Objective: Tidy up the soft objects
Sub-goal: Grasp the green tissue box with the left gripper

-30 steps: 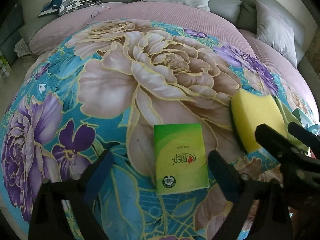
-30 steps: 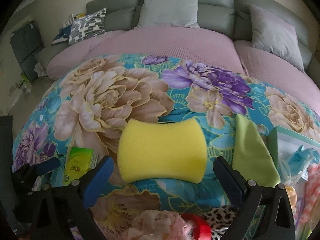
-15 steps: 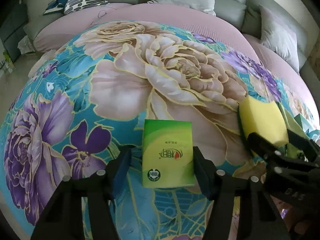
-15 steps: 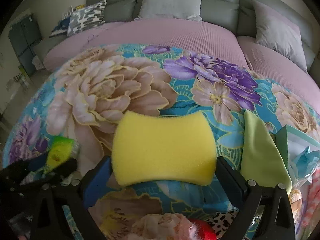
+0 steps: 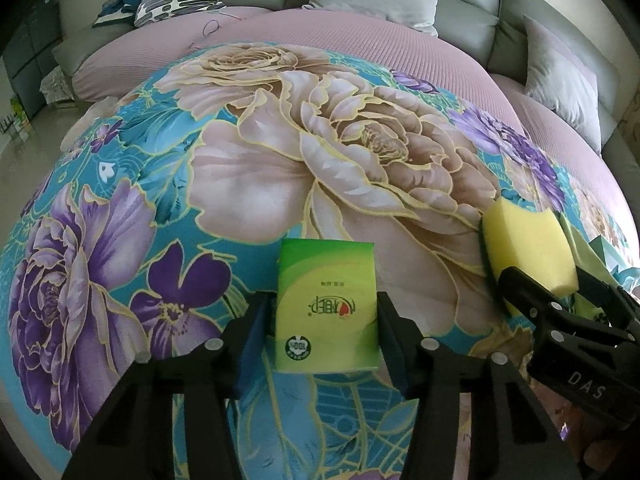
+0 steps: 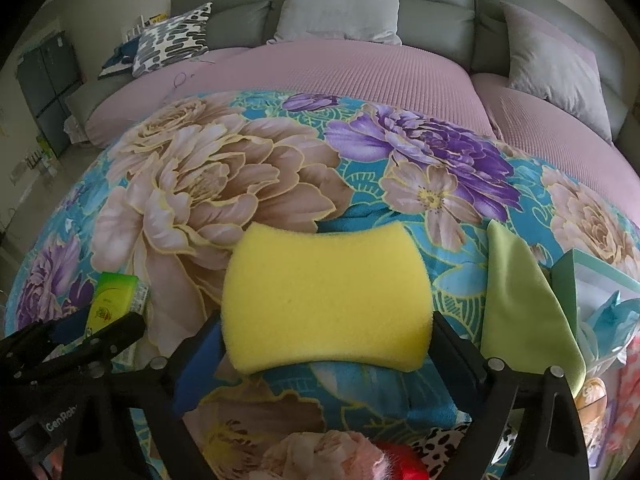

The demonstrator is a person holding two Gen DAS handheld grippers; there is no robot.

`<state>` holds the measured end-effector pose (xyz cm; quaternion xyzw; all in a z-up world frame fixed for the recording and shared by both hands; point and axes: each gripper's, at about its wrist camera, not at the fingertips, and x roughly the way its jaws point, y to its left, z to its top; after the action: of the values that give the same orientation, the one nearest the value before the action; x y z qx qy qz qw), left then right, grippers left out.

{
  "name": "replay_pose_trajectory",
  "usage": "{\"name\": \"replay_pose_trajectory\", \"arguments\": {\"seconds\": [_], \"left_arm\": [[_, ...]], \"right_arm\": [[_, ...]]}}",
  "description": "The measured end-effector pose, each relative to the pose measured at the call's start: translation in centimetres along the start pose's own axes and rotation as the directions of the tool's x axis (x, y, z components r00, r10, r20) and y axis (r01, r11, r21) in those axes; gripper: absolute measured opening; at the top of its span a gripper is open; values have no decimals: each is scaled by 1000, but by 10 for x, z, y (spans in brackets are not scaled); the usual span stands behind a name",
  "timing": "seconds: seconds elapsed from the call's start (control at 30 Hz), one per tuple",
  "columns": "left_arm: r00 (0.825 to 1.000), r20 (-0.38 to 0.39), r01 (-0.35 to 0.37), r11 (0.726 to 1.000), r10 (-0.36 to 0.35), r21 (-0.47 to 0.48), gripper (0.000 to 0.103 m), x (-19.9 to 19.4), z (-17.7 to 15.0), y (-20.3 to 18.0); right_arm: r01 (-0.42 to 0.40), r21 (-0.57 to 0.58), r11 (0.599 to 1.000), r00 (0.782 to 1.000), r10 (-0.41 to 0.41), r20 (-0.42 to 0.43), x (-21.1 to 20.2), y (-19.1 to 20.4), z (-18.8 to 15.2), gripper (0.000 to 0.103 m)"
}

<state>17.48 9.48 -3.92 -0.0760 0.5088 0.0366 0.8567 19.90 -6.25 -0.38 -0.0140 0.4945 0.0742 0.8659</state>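
Note:
A green tissue pack (image 5: 328, 304) lies between the fingers of my left gripper (image 5: 322, 320), which is shut on its two long sides; the pack also shows in the right wrist view (image 6: 110, 300). A yellow sponge (image 6: 326, 300) sits between the fingers of my right gripper (image 6: 326, 344), which is shut on its ends; the sponge also shows in the left wrist view (image 5: 528, 248). Both objects are low over the floral blanket (image 5: 160, 184). Whether they are lifted off it I cannot tell.
A folded green cloth (image 6: 520, 304) lies right of the sponge, beside a pale green box (image 6: 568, 280) with soft items. A red and leopard-print soft thing (image 6: 400, 464) lies near the bottom. A grey sofa with cushions (image 6: 344, 4) stands behind.
My left gripper closed from wide open onto the tissue pack. My right gripper moved forward and closed onto the sponge's ends. Both views moved forward a little.

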Motion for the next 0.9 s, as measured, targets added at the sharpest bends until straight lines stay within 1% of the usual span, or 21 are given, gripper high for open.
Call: {"name": "replay_pose_trajectory", "arguments": {"seconds": [0.1, 0.27, 0.4, 0.6, 0.77, 0.9], "left_arm": [[1000, 3, 3, 1000, -3, 2, 49, 0, 0, -1], [1000, 10, 1, 1000, -1, 3, 49, -2, 1, -2], [999, 45, 8, 1000, -8, -2, 49, -10, 3, -1], [993, 112, 21, 1000, -22, 3, 48, -32, 7, -5], [982, 178, 54, 998, -58, 28, 49, -57, 10, -20], [970, 225, 83, 994, -96, 65, 49, -77, 9, -38]], "right_arm": [[3, 5, 1000, 1000, -3, 8, -1, -1, 0, 96], [-3, 27, 1000, 1000, 2, 28, -6, -5, 0, 95], [-9, 43, 999, 998, 6, 65, -20, -9, 2, 95], [-12, 79, 997, 989, 1, 146, -57, -16, 1, 95], [-2, 119, 993, 977, -24, 212, -93, -26, -5, 95], [43, 164, 986, 965, -83, 249, -122, -40, -16, 95]]}}
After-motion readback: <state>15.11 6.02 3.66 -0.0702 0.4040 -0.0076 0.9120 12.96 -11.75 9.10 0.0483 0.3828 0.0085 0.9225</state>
